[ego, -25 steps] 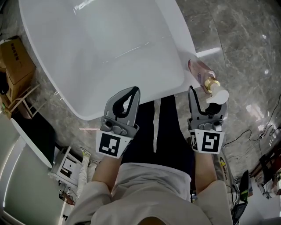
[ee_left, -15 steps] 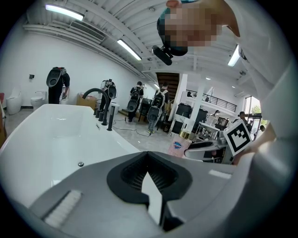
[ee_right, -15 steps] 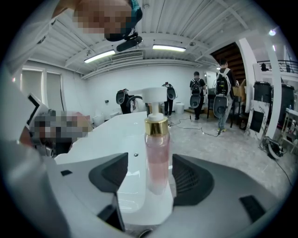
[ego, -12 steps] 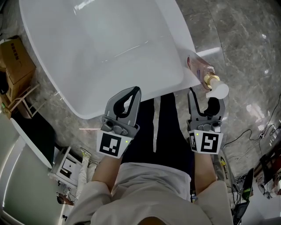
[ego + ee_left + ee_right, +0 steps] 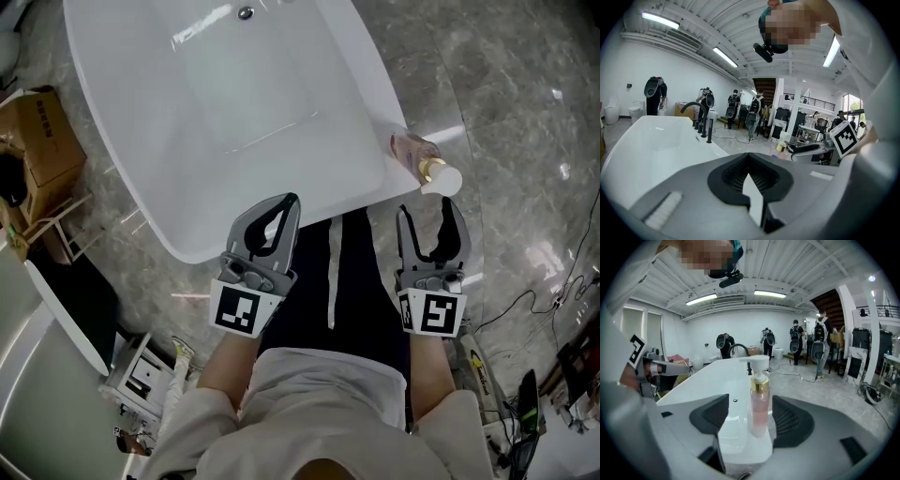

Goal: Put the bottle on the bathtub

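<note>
Seen from above, the left gripper (image 5: 282, 212), jaws pressed together on nothing, hovers at the near edge of the white bathtub (image 5: 127, 164), while the right gripper (image 5: 427, 221), jaws spread wide, faces the pink pump bottle (image 5: 419, 156) standing upright on the bathtub's near right corner.

No legible text, number or brand can be made out. The cardboard box (image 5: 37, 131), well to the left of the left gripper (image 5: 286, 206), carries a column of dark print (too small to read). The left marker cube (image 5: 234, 309) and the right marker cube (image 5: 433, 314) bear black-and-white square patterns only.
</note>
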The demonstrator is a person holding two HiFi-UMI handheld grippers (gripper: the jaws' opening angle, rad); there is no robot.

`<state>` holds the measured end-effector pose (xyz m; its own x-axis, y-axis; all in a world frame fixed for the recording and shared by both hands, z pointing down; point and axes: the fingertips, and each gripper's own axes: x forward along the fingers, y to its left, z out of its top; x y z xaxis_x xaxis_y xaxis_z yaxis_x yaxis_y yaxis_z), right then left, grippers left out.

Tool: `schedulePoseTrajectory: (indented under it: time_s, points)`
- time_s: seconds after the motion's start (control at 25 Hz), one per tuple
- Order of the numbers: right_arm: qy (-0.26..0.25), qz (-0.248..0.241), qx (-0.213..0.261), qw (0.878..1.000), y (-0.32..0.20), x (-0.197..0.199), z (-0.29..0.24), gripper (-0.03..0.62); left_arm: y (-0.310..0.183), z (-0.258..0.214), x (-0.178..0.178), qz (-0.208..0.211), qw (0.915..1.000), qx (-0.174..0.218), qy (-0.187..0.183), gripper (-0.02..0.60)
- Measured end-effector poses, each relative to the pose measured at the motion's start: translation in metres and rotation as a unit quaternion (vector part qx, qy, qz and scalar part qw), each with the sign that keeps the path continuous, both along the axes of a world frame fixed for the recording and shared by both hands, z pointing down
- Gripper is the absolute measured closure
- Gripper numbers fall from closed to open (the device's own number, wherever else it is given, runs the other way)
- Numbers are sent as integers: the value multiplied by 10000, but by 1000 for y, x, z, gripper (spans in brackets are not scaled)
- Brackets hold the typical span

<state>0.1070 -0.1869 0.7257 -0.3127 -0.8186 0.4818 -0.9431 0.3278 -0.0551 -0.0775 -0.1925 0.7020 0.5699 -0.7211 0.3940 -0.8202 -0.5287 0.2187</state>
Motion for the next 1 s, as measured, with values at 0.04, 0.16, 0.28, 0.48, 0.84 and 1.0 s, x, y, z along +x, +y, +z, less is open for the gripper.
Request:
schedulePoseTrajectory:
  time_s: [0.04, 0.16, 0.28, 0.48, 0.84, 1.0]
  points:
    - [25, 24, 67, 10000, 0, 0, -10, 318, -1, -9, -1, -9, 10000, 66, 23, 572]
    - [55, 99, 309, 9995, -6, 0, -45, 318, -6, -38, -5, 29, 9997, 250, 33, 572]
    - [26, 148, 598, 9981, -19, 1, -80, 318, -22, -72, -6, 78, 9980, 619, 20, 572]
    - [52, 139, 815, 9966, -29, -3, -141, 318, -39, -136, -12, 12, 9948, 1008, 127, 572]
    - [-131, 85, 1352, 9907, -60, -12, -240, 318, -74, -247, -33, -117, 9827, 1836, 213, 572]
    - [-234, -72, 1615, 9866, -64, -18, -287, 318, -69, -290, -41, -254, 9784, 2040, 227, 572]
